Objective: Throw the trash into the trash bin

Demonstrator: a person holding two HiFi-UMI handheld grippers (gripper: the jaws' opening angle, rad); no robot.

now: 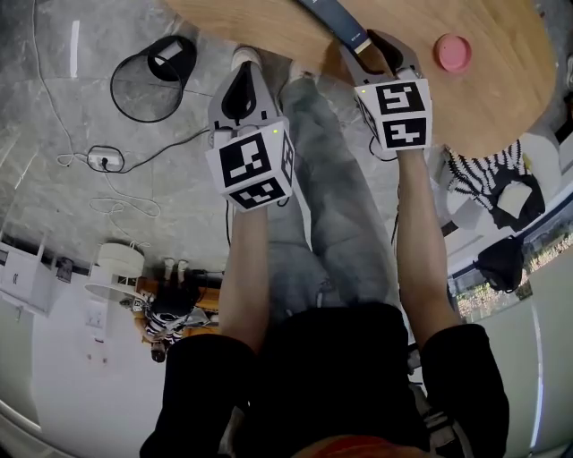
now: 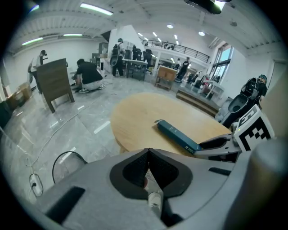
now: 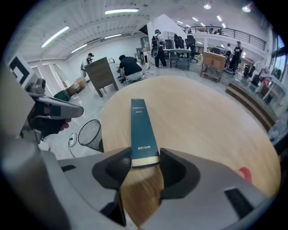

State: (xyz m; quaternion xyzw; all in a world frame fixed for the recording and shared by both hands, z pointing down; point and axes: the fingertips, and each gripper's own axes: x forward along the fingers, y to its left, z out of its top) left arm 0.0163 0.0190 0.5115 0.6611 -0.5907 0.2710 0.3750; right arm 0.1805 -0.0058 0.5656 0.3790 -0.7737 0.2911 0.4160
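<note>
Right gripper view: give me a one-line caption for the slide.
Right gripper with jaws against both sides of the teal box's near end, on the round wooden table.

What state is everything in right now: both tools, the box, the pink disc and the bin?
left tool: shut, nothing between its jaws.
right tool: shut on the near end of the teal box.
teal box: lying flat on the table.
pink disc: flat on the table, apart from both tools.
trash bin: upright on the floor, mouth open.

Glossy grey floor, round wooden table
</note>
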